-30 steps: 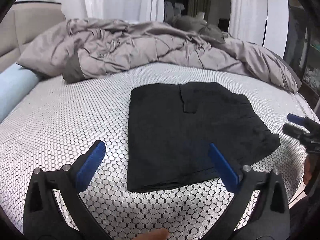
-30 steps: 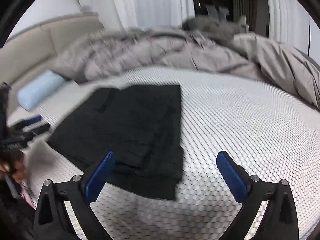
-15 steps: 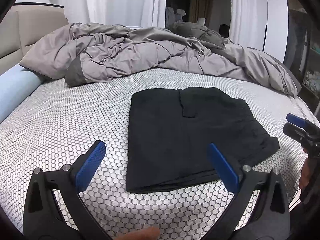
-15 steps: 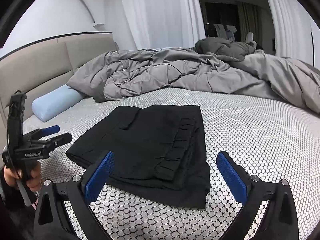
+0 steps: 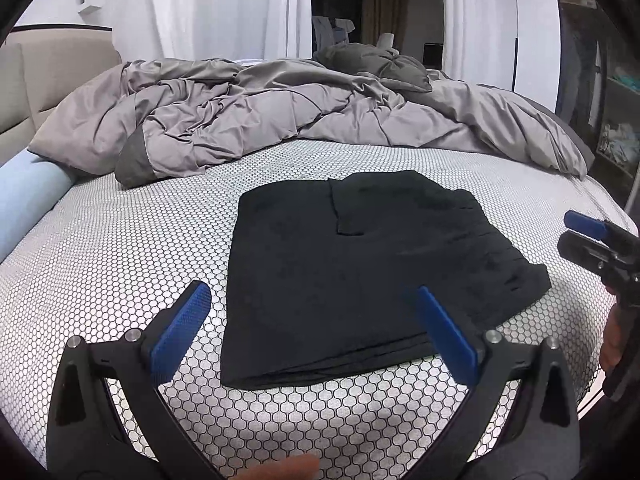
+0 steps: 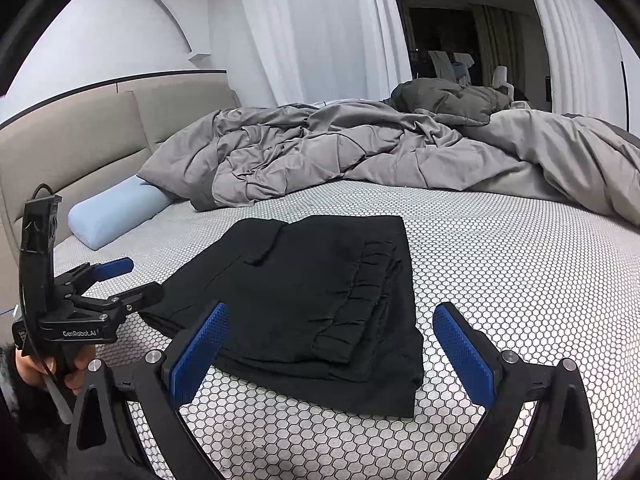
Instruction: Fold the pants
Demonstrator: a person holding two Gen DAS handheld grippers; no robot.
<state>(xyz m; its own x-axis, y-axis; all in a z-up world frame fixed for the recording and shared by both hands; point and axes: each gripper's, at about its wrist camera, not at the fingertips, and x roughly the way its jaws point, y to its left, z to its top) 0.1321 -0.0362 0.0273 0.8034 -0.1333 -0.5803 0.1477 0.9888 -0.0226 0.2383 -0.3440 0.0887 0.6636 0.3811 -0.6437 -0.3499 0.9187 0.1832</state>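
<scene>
Pants [image 5: 360, 276] folded flat on bed [image 5: 100, 264]; bare sheet all round. My left claw [image 5: 316, 332] and right claw [image 6: 336, 352] gape wide, empty. Duvet [image 5: 280, 116] far.

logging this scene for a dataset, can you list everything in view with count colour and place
pants: 1, black, folded flat on the bed, near edge
bed: 1, white honeycomb-patterned cover
duvet: 1, grey, crumpled across the far side
pillow: 1, light blue, at the headboard
headboard: 1, beige, behind the pillow
curtains: white, behind the bed
left gripper: 1, black with blue pads, open, empty, above the pants' near edge
right gripper: 1, same, open, empty, at the pants' waistband end
</scene>
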